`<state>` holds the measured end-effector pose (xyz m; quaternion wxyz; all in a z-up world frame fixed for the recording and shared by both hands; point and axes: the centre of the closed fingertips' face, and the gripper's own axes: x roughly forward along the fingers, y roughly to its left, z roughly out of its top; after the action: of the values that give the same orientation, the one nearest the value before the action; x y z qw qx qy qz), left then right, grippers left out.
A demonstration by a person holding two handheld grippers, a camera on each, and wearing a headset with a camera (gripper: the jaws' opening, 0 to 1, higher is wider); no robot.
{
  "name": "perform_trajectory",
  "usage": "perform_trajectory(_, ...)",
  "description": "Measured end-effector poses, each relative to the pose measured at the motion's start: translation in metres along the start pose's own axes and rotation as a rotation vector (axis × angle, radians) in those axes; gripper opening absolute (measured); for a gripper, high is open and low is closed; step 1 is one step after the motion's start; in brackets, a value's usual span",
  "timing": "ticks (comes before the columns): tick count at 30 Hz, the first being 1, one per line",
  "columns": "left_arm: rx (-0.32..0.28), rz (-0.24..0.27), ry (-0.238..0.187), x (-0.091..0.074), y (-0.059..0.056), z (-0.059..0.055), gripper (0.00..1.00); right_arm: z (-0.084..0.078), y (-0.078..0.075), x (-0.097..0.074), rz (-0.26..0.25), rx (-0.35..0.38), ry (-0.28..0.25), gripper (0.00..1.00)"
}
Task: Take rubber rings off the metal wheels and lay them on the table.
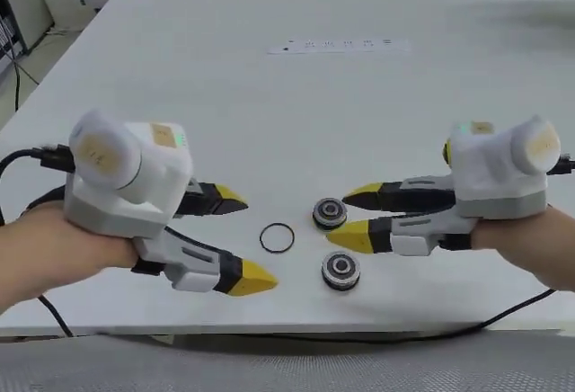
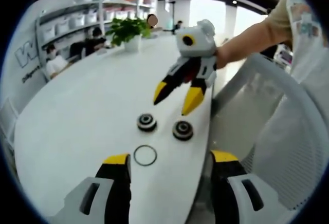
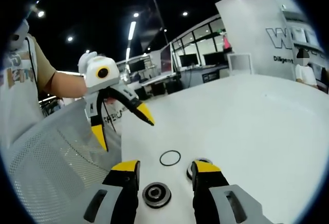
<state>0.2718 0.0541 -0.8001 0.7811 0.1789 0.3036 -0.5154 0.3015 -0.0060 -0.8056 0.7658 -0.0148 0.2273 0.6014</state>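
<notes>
Starting on the left: the white-and-grey left gripper with the yellow-tipped jaws hangs over the white tabletop. Its jaws are spread wide with nothing in them. Just right of its tips a thin loose black rubber ring lies flat on the tabletop, so that one looks done. In the left gripper view the same ring sits just ahead of the tips, closer to one jaw than the other.

Right of the ring are two small round metal wheels, both lying flat with the hub pointing up: the far metal wheel and the near metal wheel. Each shows a dark outer band. My guess is that's the rubber left to come off, but it's too small to be sure.

Furthest right is the matching right gripper, jaws also apart and empty. The bit that matters is that the far metal wheel sits just off its tips, pretty much in line with the gap, and the near metal wheel is just beside its lower jaw. So the right gripper is clearly nearer both wheels, while the left one has the loose ring between it and them. Since the wheels lie flat, the band runs level with the tabletop, so I reckon a jaw tip has to come in low from the side.
</notes>
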Motion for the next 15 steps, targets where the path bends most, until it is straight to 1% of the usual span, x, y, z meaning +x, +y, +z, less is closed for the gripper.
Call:
perform_trajectory(8, 0.017, -0.015, 0.001, 0.010, -0.002, 0.005, 0.61, -0.015, 0.006, -0.002, 0.010, -0.002, 0.024, 0.38)
perform_trajectory(11, 0.030, -0.019, 0.003, 0.014, -0.002, 0.007, 0.60, -0.019, 0.005, -0.005, 0.011, -0.003, 0.030, 0.37)
perform_trajectory(15, 0.034, -0.029, 0.007, 0.019, -0.004, 0.008, 0.58, -0.027, 0.003, -0.008, 0.007, -0.004, 0.042, 0.36)
